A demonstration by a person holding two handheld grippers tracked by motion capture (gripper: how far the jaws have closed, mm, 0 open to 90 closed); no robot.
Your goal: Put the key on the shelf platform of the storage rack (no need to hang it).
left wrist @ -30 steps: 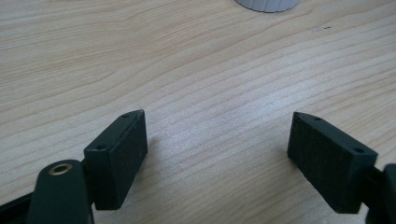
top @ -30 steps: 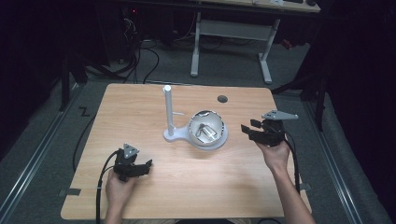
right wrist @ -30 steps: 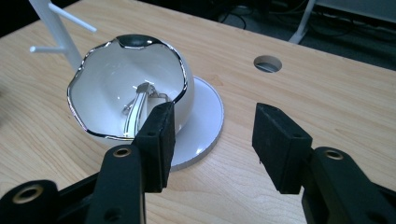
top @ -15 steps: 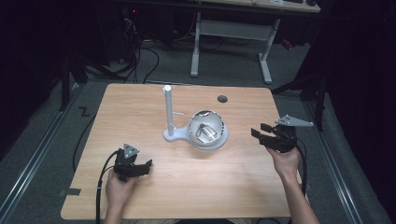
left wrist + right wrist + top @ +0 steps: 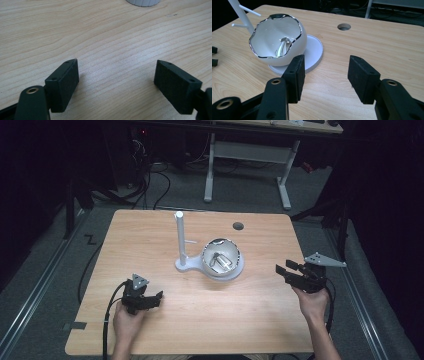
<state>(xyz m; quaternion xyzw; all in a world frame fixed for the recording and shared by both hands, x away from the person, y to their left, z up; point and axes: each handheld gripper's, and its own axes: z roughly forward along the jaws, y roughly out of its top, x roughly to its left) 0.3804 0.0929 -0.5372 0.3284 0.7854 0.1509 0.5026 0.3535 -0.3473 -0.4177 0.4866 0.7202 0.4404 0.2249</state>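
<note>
While both claws stood wide and held nothing, the bowl (image 5: 222, 257) sat on a white stand (image 5: 186, 265) in the middle of the bench (image 5: 150, 235).
The bowl looked hard, shiny, slippery and easy to break, so its wavy rim seemed the best place to pinch. A small shiny thing (image 5: 283, 45) lay inside. The right claw (image 5: 290, 272) was near the bowl, the left claw (image 5: 152, 300) well apart.

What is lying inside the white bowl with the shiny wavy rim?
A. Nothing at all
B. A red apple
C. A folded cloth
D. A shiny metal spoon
D: in the right gripper view a silvery spoon rests inside the white bowl, which sits on the round white base of a stand.
</note>
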